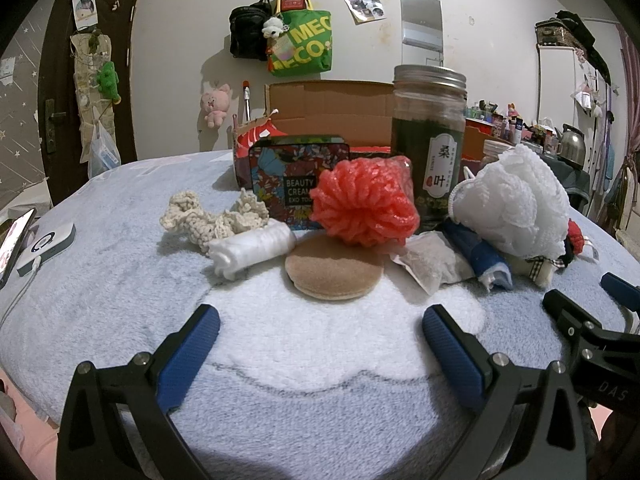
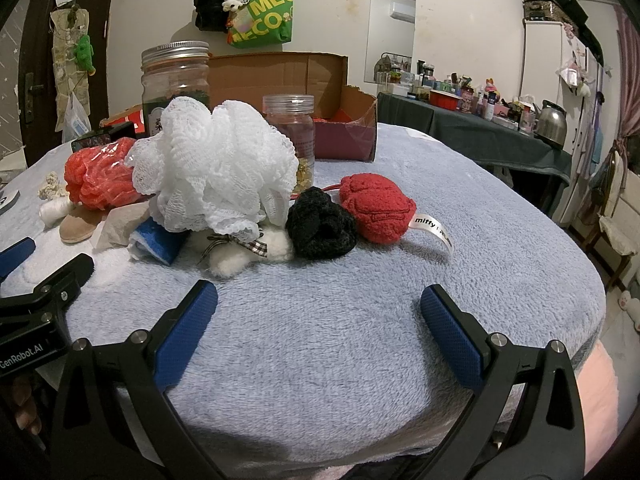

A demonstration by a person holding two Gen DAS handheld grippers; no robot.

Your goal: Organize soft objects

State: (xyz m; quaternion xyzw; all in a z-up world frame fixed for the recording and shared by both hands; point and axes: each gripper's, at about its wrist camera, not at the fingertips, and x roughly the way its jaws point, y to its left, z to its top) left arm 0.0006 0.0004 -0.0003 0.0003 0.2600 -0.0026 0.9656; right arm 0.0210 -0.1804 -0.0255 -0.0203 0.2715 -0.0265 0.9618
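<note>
A: How far along does the sorting look?

B: Barely begun, by the look of it. The cardboard box (image 1: 332,108) stands open at the back of the fleece blanket (image 1: 120,280), and every soft thing lies outside it in a loose row in front of the jars. Nothing soft shows inside, though most of its floor is hidden.

A: And the grippers?

B: The left gripper (image 1: 320,348) hovers over bare blanket, fingers spread wide, holding nothing. The right gripper (image 2: 318,332) does the same, jaws apart and empty, short of the pile.

A: Count the pieces, biggest first.

B: One white mesh bath pouf (image 2: 216,164), resting on the things beneath it. One coral mesh pouf (image 1: 364,204). One red plush piece (image 2: 376,208) with a "miffy" ribbon tag, touching one black knitted piece (image 2: 320,224). One cream crocheted piece (image 1: 212,216). One blue rolled cloth (image 1: 480,256). One white fluffy piece with a checked bow (image 2: 240,252). One white roll (image 1: 252,248). One tan round powder puff (image 1: 332,272). One pale sachet (image 1: 428,264).

A: And the hard items?

B: Two jars: a tall one with green contents (image 1: 428,140) and a smaller clear one (image 2: 294,136). One "Beauty Cream" tin (image 1: 292,176). Those presumably stay put.
</note>
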